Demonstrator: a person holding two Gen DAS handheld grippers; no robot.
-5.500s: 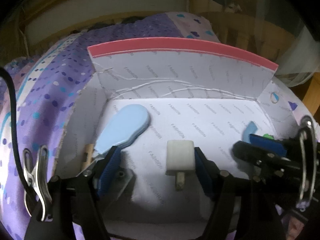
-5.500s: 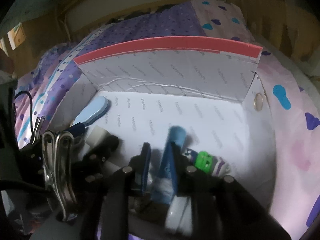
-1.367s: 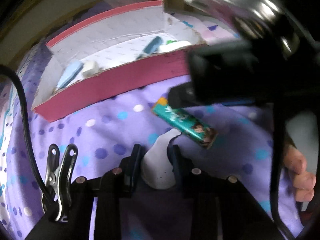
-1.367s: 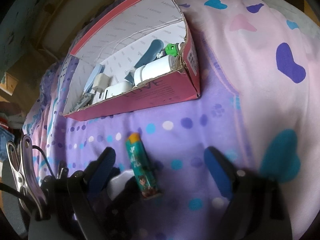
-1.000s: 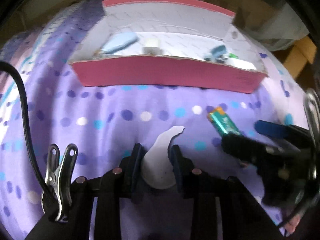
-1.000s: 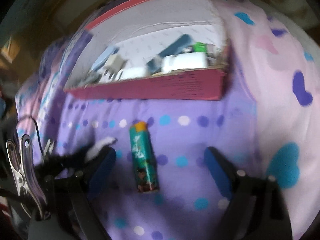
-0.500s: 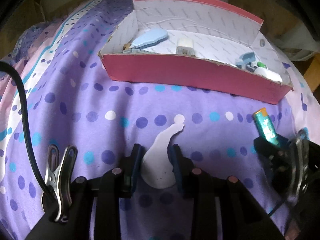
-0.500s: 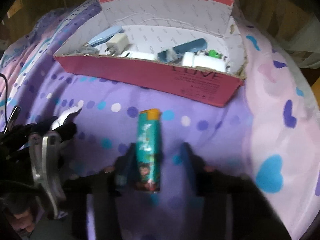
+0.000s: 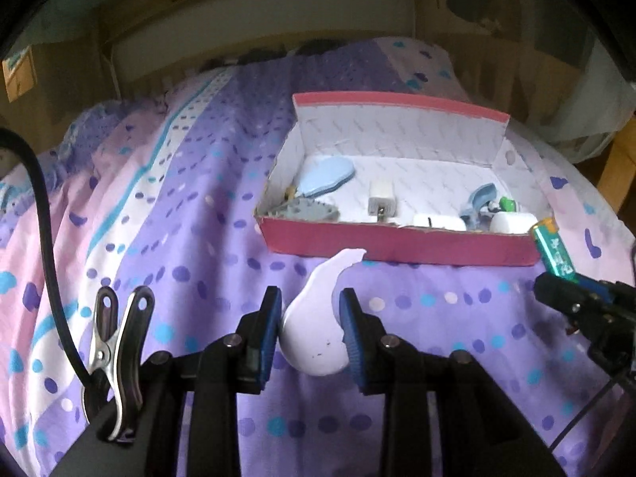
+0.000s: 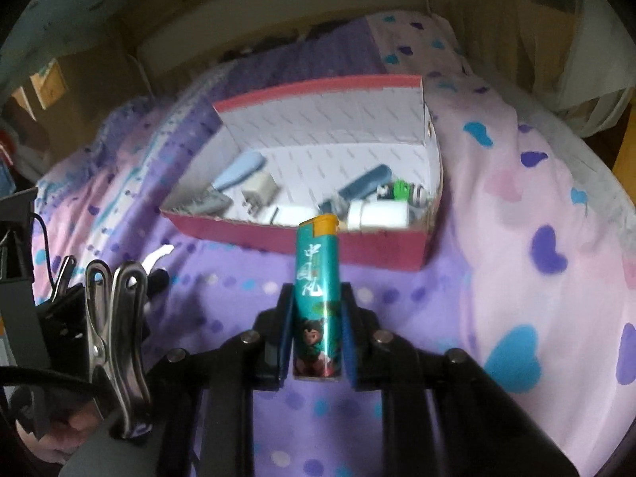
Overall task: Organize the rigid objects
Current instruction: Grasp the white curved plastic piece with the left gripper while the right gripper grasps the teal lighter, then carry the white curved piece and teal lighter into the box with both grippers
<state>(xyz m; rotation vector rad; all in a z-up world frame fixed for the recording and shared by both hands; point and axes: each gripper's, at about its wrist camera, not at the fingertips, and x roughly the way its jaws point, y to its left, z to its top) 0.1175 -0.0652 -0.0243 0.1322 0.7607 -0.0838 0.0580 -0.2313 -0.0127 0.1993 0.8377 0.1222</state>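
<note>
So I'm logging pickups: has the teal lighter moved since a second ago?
Yes. The teal lighter is off the bedspread, held in the right tool, nearer the pink box.

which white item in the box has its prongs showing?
The charger cube mid-box, right of the light-blue paddle: two metal prongs point toward the near wall. The other white pieces along that wall show none.

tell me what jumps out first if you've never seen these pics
The teal lighter stands out first, clamped upright in the right claw at the centre of the right wrist view. Next is the white curved piece pinched in the left claw, low in the left wrist view. Behind both, the pink box sits on the purple dotted bedspread, with small items inside.
</note>
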